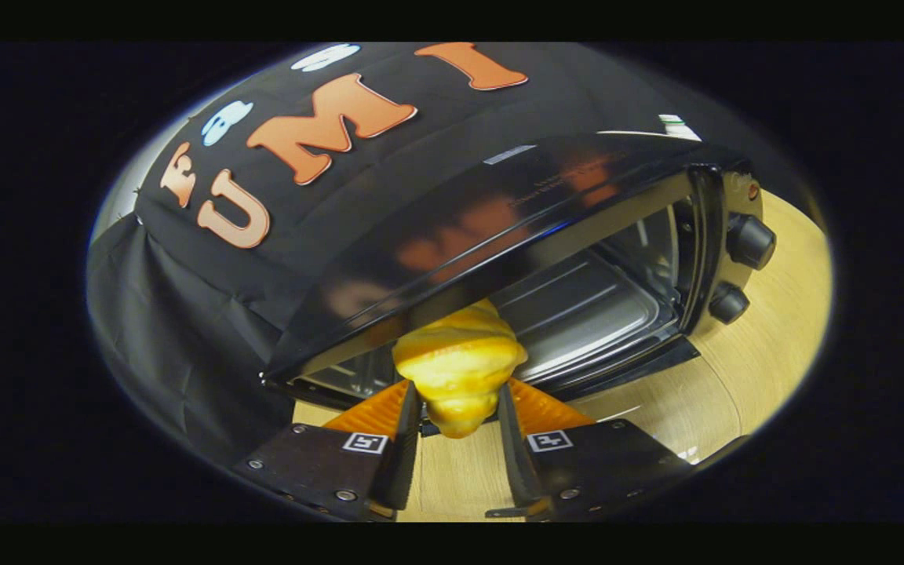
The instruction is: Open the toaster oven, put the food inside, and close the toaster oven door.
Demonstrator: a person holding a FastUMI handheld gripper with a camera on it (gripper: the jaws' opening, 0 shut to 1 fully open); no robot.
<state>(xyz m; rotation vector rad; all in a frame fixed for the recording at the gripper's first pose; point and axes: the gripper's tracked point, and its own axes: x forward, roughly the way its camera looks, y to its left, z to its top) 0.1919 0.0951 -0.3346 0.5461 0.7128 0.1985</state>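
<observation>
A golden croissant [460, 365] is held between my two fingers, and my gripper [458, 400] is shut on it. The croissant's far end reaches into the mouth of the black toaster oven [499, 227], which stands just ahead of the fingers and looks tilted from this angle. The oven's cavity is open, showing a metal tray [585, 310] and rack inside. Two black knobs [749, 242] sit on the oven's right-hand panel. The lowered door is mostly hidden behind my fingers and the croissant; a dark strip [632, 365] of it runs along the bottom of the opening.
The oven stands on a light wooden tabletop [742, 377], which extends to the right of it and under my fingers. Black cloth [185, 314] hangs behind and to the left of the oven.
</observation>
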